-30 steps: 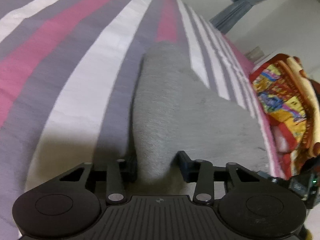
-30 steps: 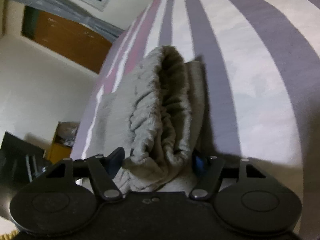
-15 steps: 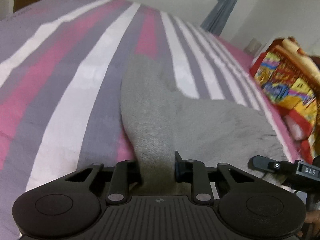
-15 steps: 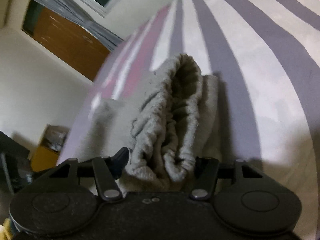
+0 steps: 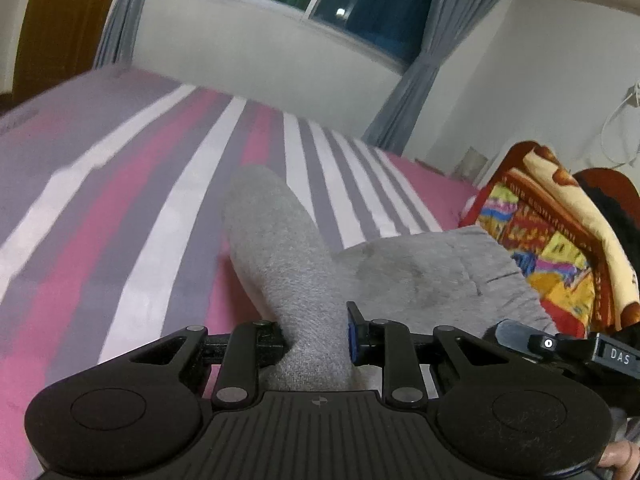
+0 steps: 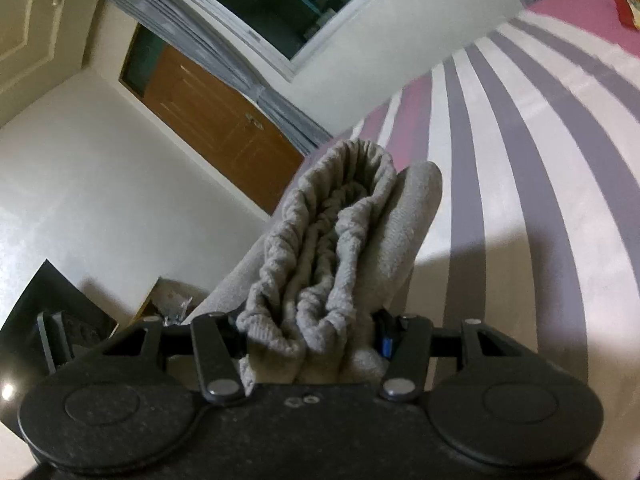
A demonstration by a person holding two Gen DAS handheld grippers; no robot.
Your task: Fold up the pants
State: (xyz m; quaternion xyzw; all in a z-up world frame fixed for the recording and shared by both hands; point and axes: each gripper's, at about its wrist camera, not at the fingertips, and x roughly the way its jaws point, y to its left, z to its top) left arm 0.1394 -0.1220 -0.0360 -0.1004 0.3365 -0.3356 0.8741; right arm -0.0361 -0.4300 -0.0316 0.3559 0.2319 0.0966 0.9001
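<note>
While the left hand-held gripper (image 5: 316,334) is clamped on a smooth gray fold of the pants (image 5: 288,264), that fold runs away from the jaws toward 12 o'clock in the left wrist view and ends in a rounded tip over the striped bed (image 5: 120,216). The rest of the gray cloth spreads toward 2 o'clock, reaching a colourful blanket (image 5: 552,240) at 3 o'clock. A second gripper body marked "DAS" (image 5: 580,350) shows at 4 o'clock, beside the cloth's edge.

In the right wrist view, the right hand-held gripper (image 6: 310,338) is clamped on the gathered waistband of the pants (image 6: 332,236); the ribbed, bunched cloth stands up from the jaws toward 12 o'clock, its opening facing the camera, with a smoother layer touching it on the 2 o'clock side. The bed (image 6: 520,200) with its white, gray and pink stripes fills the 1 to 4 o'clock area. A window (image 6: 288,4) lies at 12 o'clock and a brown door (image 6: 224,128) at 10 o'clock.
</note>
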